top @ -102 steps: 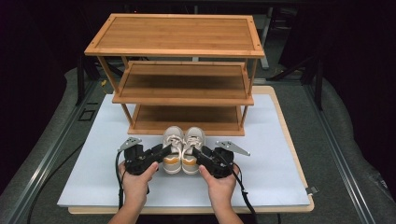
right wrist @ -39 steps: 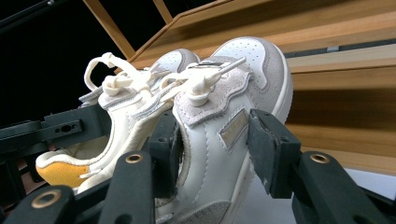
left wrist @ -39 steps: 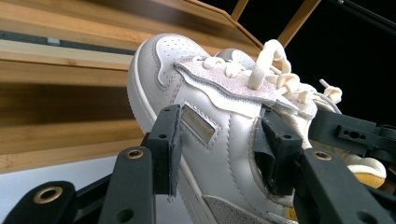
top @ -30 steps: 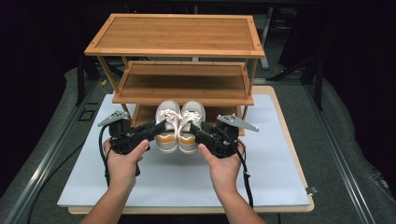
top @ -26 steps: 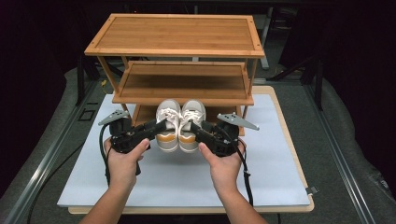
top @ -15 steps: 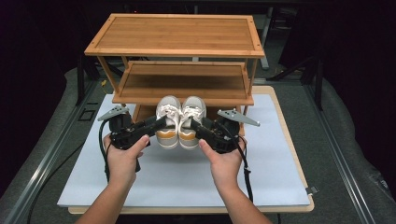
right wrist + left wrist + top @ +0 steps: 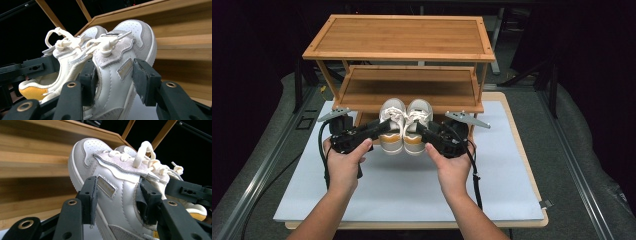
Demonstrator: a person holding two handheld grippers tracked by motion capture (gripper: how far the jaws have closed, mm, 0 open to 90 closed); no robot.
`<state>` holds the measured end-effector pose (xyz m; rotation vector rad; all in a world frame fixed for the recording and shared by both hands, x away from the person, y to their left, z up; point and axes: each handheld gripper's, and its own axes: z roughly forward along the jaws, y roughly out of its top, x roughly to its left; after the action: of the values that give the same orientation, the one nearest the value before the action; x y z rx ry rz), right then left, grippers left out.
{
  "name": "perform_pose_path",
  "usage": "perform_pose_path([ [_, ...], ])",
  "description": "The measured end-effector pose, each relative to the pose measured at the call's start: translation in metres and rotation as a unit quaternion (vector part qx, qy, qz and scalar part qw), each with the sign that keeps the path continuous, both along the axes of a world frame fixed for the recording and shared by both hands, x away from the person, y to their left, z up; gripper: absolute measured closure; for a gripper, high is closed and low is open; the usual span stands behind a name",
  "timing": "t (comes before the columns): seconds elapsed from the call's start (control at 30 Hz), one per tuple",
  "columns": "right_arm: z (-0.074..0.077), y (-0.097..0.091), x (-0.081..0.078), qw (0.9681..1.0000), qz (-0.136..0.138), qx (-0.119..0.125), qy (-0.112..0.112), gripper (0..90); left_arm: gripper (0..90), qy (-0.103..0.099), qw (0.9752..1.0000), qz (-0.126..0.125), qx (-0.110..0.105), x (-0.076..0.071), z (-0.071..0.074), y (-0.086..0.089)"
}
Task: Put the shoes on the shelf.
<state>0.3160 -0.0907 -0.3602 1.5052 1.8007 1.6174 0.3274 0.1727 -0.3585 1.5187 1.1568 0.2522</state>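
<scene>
A pair of white sneakers with cream laces and yellow heels hangs in the air, toes pointing at the wooden rack. My left gripper point(image 7: 382, 128) is shut on the left sneaker point(image 7: 392, 120), pads pressing both its sides point(image 7: 112, 185). My right gripper point(image 7: 422, 129) is shut on the right sneaker point(image 7: 418, 117), clamped across its midfoot point(image 7: 125, 52). The shoes stay side by side and touch. In the high view their toes overlap the front edge of the middle shelf point(image 7: 407, 87). The left gripper point(image 7: 117, 197) and the right gripper point(image 7: 115, 77) each rise around their own shoe.
The three-tier rack has a wide top shelf point(image 7: 397, 37) overhanging the middle one; the lowest shelf sits behind the shoes and hands. It stands at the back of a white mat point(image 7: 402, 185) on a wooden board. Dark floor and a metal rail point(image 7: 257, 175) surround the table.
Both sneakers rose off the mat and came up toward the rack's middle shelf, gripped throughout. Over the last second the hands and shoes have hardly shifted.
</scene>
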Motion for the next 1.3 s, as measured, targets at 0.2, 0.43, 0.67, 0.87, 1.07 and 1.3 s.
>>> perform_pose_path([
  [0.2,0.003,0.000,0.008,1.0000,0.000,-0.004,0.003,55.2,55.5,0.002,1.0000,0.000,-0.003,0.009,0.002,0.000],
  [0.43,0.005,-0.001,0.024,1.0000,-0.003,0.001,0.004,55.2,55.5,0.006,1.0000,0.003,-0.004,0.026,0.004,-0.002],
  [0.67,0.005,-0.003,0.043,0.9999,-0.005,0.007,0.011,55.2,55.5,0.014,0.9998,0.001,-0.013,0.046,0.005,-0.001],
  [0.87,0.010,-0.003,0.058,0.9999,-0.005,0.001,0.011,55.2,55.5,0.014,0.9999,0.006,-0.009,0.060,0.009,-0.003],
  [1.07,0.011,-0.003,0.073,0.9998,-0.007,0.002,0.016,55.2,55.5,0.021,0.9997,0.004,-0.008,0.075,0.010,-0.004],
  [1.3,0.009,-0.005,0.086,0.9997,-0.007,0.009,0.023,55.1,55.4,0.026,0.9996,0.001,-0.009,0.088,0.009,-0.004],
])
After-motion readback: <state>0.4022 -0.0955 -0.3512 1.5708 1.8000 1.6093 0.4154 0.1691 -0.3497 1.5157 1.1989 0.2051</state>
